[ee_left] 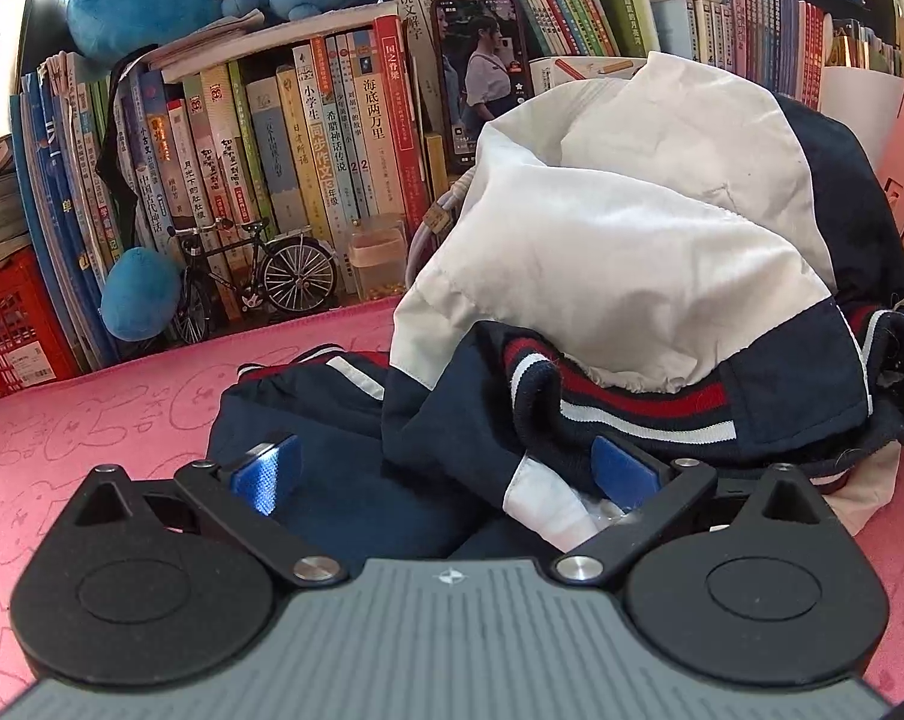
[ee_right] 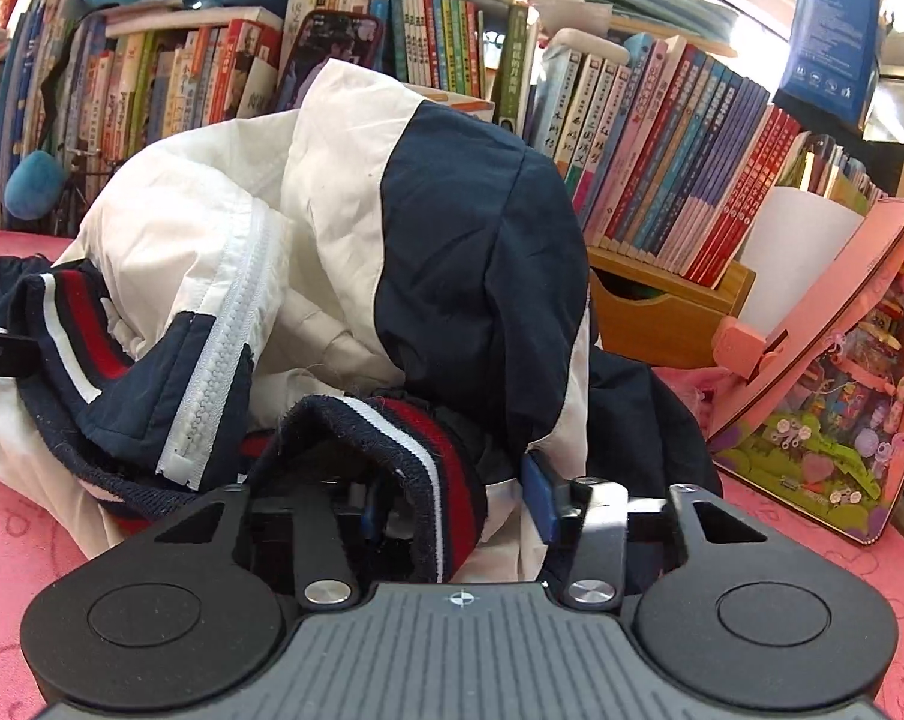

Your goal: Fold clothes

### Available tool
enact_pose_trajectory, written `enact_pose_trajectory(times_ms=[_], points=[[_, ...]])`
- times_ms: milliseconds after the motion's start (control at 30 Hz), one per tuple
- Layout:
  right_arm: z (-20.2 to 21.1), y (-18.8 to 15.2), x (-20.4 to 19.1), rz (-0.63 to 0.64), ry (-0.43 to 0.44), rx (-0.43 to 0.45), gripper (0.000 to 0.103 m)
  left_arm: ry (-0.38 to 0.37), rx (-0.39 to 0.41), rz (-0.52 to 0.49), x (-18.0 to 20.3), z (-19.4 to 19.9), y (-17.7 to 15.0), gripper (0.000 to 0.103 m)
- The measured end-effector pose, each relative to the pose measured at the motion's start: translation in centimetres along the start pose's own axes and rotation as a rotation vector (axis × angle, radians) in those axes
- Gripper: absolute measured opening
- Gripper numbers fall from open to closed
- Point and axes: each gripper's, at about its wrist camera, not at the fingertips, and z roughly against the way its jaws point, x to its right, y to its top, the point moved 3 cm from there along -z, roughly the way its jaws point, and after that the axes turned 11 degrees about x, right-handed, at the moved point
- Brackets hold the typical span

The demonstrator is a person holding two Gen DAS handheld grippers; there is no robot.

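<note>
the navy-and-white jacket [ee_left: 631, 276] lies bunched at frame centre on the pink table [ee_left: 92, 420]. left gripper [ee_left: 446, 474] fingers gape around fabric; right gripper [ee_right: 457, 516] pinches the striped cuff [ee_right: 428, 468]. likely still gathering; next, spread it flat.

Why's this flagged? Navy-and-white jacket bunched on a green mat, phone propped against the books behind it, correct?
One thing is off: the mat is pink, not green, as the left wrist view shows plainly. The rest holds: the navy-and-white jacket lies bunched on it, and the phone stands propped against the books behind.
</note>
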Motion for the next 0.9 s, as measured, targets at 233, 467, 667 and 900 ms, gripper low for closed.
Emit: enact_pose_trajectory(times_ms=[233,467,667,900], points=[[2.6,0.7,4.0,-0.227,0.040,0.050,0.021,-0.075,0.014,-0.049,0.3,1.0,0.2,0.103],[5.7,2.2,5.6,-0.364,0.111,0.104,0.021,-0.129,0.020,-0.108,1.4,1.4,0.0,0.103],[8.3,2.9,6.9,-0.427,0.107,0.157,0.021,-0.055,0.012,-0.164,1.5,1.1,-0.3,0.103],[10.3,2.1,8.7,-0.495,0.108,0.168,0.021,-0.312,0.019,-0.127,2.0,4.1,-0.8,0.103]])
